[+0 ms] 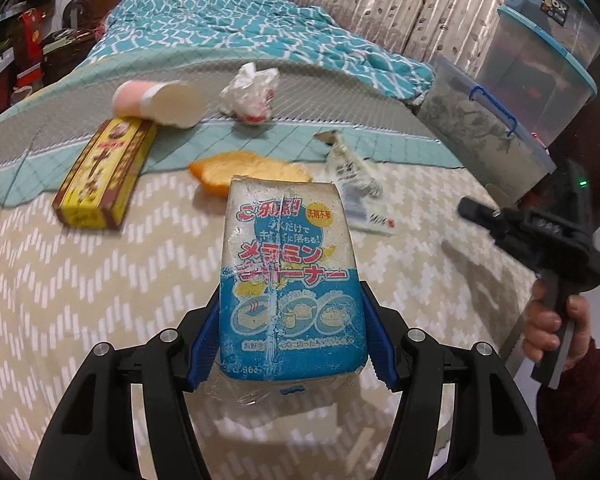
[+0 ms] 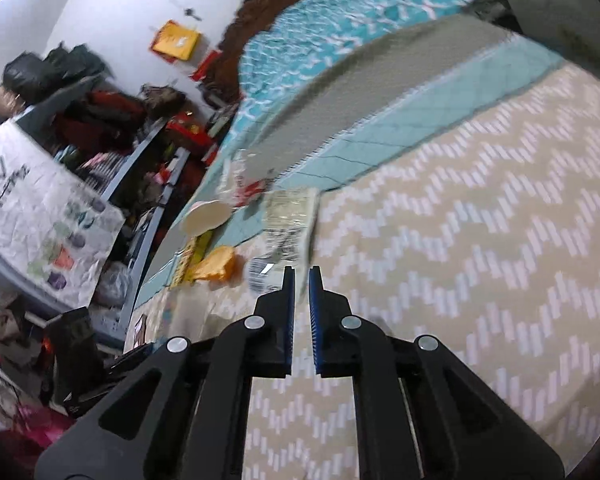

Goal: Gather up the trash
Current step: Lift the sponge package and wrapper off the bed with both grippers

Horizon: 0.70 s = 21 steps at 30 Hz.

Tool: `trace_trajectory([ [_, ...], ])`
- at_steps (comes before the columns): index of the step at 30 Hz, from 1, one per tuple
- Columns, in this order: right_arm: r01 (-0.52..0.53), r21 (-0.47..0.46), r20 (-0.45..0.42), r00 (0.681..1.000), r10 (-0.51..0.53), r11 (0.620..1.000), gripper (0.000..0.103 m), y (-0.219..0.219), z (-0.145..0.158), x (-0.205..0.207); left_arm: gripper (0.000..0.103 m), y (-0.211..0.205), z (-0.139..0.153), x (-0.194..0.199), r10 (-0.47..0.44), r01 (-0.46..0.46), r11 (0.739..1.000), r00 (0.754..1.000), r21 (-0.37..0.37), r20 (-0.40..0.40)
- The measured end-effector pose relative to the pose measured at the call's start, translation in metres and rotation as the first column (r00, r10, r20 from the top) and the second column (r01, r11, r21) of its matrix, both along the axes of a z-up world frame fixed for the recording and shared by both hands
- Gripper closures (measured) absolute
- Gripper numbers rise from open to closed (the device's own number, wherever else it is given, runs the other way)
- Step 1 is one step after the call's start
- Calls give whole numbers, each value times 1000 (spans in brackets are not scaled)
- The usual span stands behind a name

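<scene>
While the sponge pack is held only by its near end, these risks apply.

Left claw (image 1: pixel 292 344): pinching the sponge pack (image 1: pixel 290 280) at its near end, lifted above the bed cover (image 1: pixel 60 280).
Slip risk: most of the pack sticks out past the fingers; the plastic wrap looks slick, so a quick swing could tip it out.
Right claw (image 2: pixel 302 280): pressed almost together, a thin gap left, holding nothing.
Remaining trash: yellow box (image 1: pixel 104 174) far left, orange peel (image 1: pixel 240 170), crumpled wrapper (image 1: pixel 250 94), flat packet (image 1: pixel 354 182) far right.
Blur risk: right view is smeared; a rushed grab could nudge the packet (image 2: pixel 290 216) away.
Bin: not visible.
</scene>
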State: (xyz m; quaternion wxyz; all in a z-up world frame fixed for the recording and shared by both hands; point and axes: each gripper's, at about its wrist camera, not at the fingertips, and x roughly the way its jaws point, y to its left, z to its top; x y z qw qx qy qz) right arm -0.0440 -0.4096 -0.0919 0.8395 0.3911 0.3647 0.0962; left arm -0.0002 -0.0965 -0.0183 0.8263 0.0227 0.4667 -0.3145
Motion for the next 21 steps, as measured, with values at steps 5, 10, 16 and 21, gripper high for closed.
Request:
trace_trajectory([
  [5, 8, -23, -8, 1000, -8, 1000, 21, -4, -7, 15, 44, -23, 7, 10, -45, 44, 998, 999, -41, -14],
  [10, -83, -10, -53, 995, 83, 996, 46, 0, -16, 53, 44, -52, -10, 13, -107, 104, 994, 991, -42, -81],
  [16, -143, 20, -85, 986, 145, 989, 58, 5, -21, 92, 44, -65, -24, 29, -101, 97, 995, 986, -37, -131],
  [21, -182, 28, -83, 979, 184, 983, 61, 23, -21, 112, 44, -63, -25, 44, -77, 70, 996, 985, -50, -153],
])
